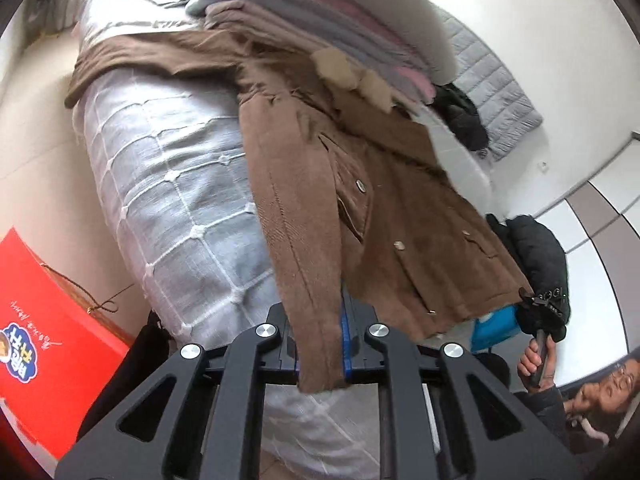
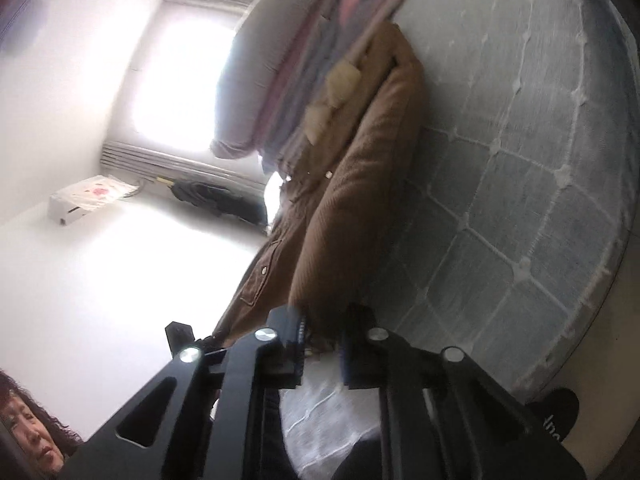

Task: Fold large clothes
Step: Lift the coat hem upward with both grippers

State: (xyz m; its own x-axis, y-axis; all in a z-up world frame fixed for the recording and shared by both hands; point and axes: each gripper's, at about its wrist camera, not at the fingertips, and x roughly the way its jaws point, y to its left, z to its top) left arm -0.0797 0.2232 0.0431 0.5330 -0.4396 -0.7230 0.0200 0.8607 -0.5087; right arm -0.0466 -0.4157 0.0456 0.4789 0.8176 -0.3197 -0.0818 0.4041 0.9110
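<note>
A brown corduroy coat [image 1: 320, 168] with a cream fur collar [image 1: 352, 76] lies across a grey quilted mattress [image 1: 168, 184]. My left gripper [image 1: 322, 344] is shut on the coat's near hem, and the cloth hangs down between its blue pads. In the right wrist view the same brown coat [image 2: 352, 184] runs away from me over the mattress [image 2: 520, 152]. My right gripper [image 2: 322, 344] is shut on another part of the hem. In the left wrist view the other gripper [image 1: 540, 304] shows at the coat's far corner, held in a hand.
A stack of folded grey and pink clothes [image 1: 320, 8] sits on the mattress beyond the coat. A red box [image 1: 48, 336] stands on the floor at left. Dark garments [image 1: 536, 248] and a grey quilted mat [image 1: 492, 92] lie on the white floor. A person [image 1: 592, 396] sits low at right.
</note>
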